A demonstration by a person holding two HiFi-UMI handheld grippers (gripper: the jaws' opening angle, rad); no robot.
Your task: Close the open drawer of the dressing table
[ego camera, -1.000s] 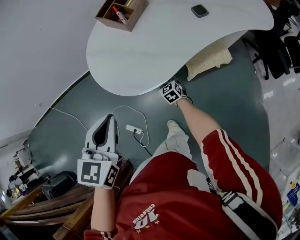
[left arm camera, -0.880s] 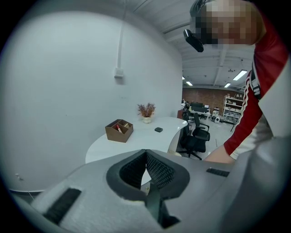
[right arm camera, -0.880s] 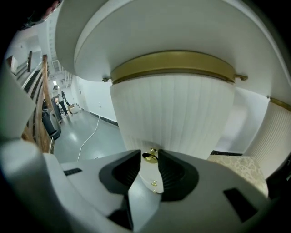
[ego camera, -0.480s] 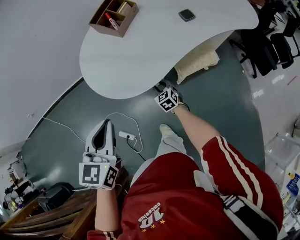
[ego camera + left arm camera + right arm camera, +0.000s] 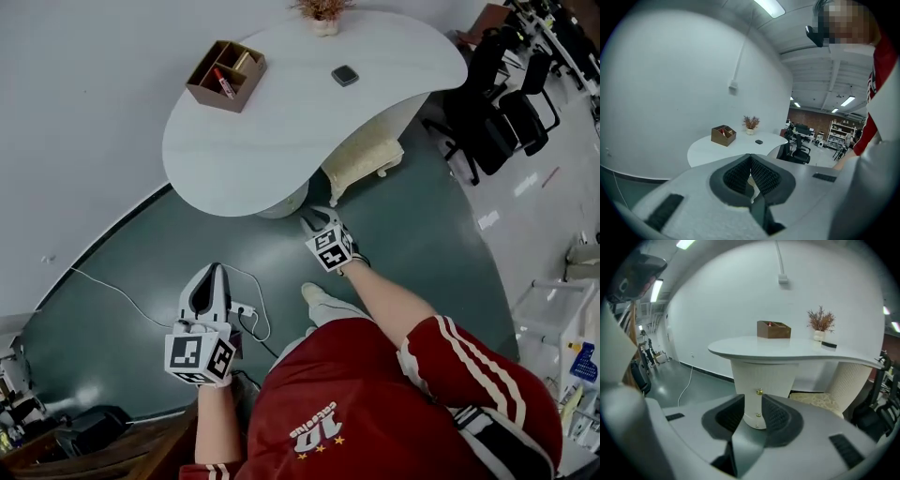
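Observation:
The white dressing table (image 5: pixel 281 122) stands ahead of me on a ribbed pedestal (image 5: pixel 761 373). The pedestal front carries small gold knobs (image 5: pixel 760 392), and no drawer stands out from it in the right gripper view. My right gripper (image 5: pixel 317 221) hangs over the green floor a little short of the table's near edge, pointing at the pedestal. In its own view, that gripper (image 5: pixel 753 399) has its jaws slightly apart with nothing between them. My left gripper (image 5: pixel 214 270) is further left and nearer me. Seen in the left gripper view, it (image 5: pixel 750 157) has its fingertips together and holds nothing.
On the table top are a wooden organiser box (image 5: pixel 225 75), a potted dry plant (image 5: pixel 323 14) and a small dark object (image 5: pixel 345 75). A cream stool (image 5: pixel 361 161) sits under the table's right side. Black office chairs (image 5: pixel 497 103) stand at the right. A white cable with a power strip (image 5: pixel 242 307) lies on the floor.
My right gripper has drawn back from under the table's edge and risen. The whole view has pulled away from the table, and the left gripper has shifted with it.

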